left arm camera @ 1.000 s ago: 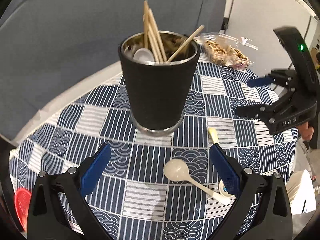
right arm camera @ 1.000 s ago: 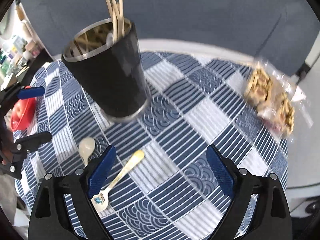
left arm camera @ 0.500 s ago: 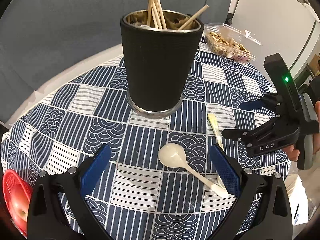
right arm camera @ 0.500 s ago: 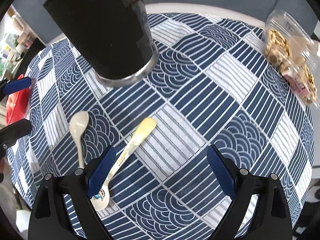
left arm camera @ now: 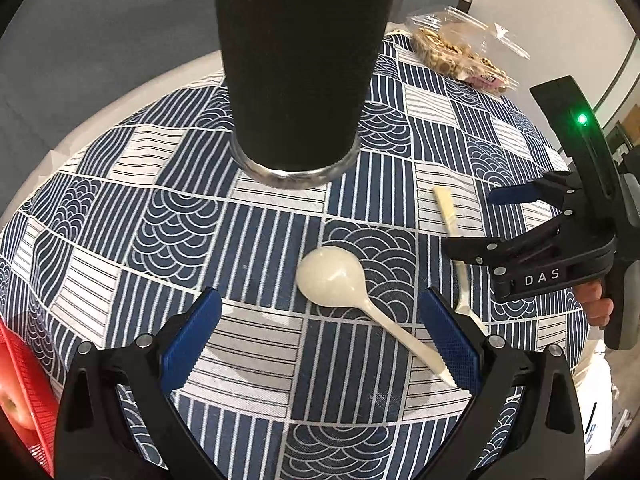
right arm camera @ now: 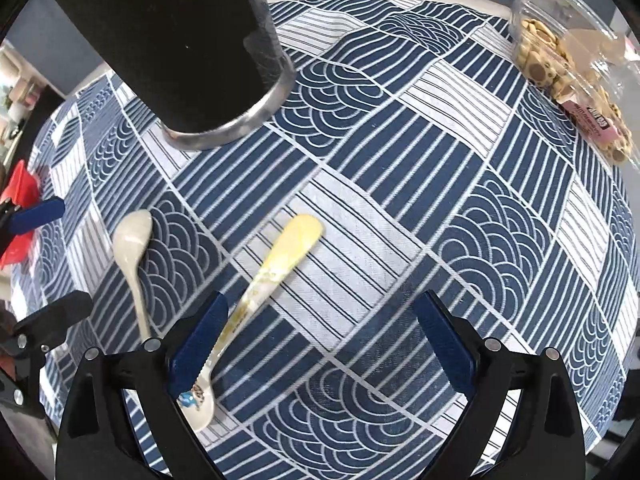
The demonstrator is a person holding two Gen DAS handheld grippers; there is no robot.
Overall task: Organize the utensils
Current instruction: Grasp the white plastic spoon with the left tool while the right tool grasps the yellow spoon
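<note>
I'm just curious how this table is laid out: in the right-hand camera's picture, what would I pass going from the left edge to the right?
red basket → white spoon → black utensil holder → yellow-handled spoon → clear snack box, all on the blue patterned tablecloth.

Both wrist views low, close, angled down, sharing black cup [left arm camera: 298, 76], cream spoon [right arm camera: 132, 240]

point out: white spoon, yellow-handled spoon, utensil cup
white spoon [left arm camera: 332, 276], left wrist view, on the bowl.
yellow-handled spoon [right arm camera: 294, 246], right wrist view, on the handle's wide yellow end.
utensil cup [left arm camera: 296, 64], left wrist view, on the black side wall.
</note>
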